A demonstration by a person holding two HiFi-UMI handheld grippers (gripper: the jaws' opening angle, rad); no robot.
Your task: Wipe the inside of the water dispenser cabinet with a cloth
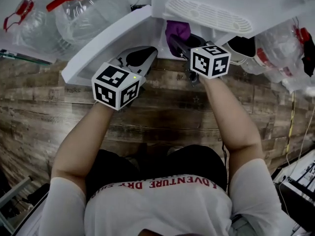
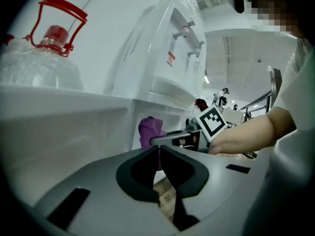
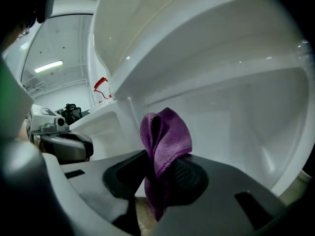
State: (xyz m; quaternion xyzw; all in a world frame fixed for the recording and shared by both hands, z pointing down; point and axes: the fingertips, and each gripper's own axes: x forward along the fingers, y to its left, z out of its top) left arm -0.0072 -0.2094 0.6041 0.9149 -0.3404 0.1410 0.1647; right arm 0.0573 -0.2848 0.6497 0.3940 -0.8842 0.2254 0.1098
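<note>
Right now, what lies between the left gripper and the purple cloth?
Nothing: in the left gripper view, the shut left gripper faces the purple cloth across a bare gap.

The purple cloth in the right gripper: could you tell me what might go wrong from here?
The purple cloth is pinched in a bunch by the right gripper, so it may slip out when rubbed on the cabinet wall. The shut left gripper sits close to the open door and might knock it.
</note>
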